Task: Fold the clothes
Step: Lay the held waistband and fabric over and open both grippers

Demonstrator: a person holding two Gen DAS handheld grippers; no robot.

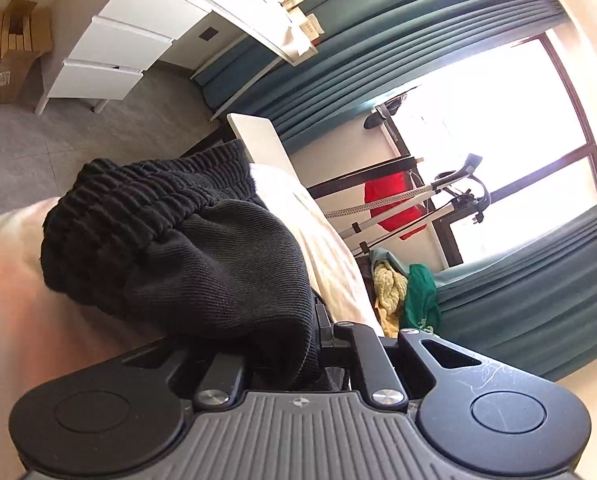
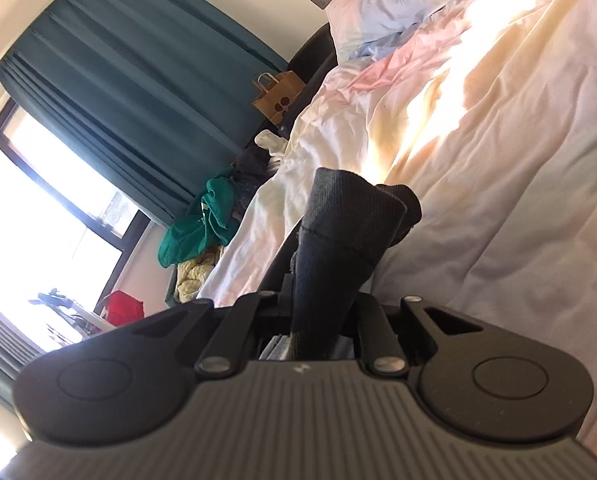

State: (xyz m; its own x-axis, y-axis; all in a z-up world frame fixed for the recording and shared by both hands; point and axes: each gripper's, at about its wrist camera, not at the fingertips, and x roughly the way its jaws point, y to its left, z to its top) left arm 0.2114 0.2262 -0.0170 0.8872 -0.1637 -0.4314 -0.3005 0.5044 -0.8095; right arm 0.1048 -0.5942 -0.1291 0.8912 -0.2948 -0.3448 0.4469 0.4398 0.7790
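Observation:
A black garment with a ribbed elastic waistband fills the middle of the left wrist view. It drapes over my left gripper, which is shut on its cloth, and the fabric hides the fingertips. In the right wrist view, a hemmed end of the same dark garment stands up from my right gripper, which is shut on it. The cloth bunches between the jaws there and covers the pads. Below and behind both ends lies the pale bedsheet.
A pile of green and yellow clothes sits beside the bed by teal curtains. White drawers and a cardboard box stand on the grey floor. A drying rack holds a red item. Pillows and a paper bag lie farther off.

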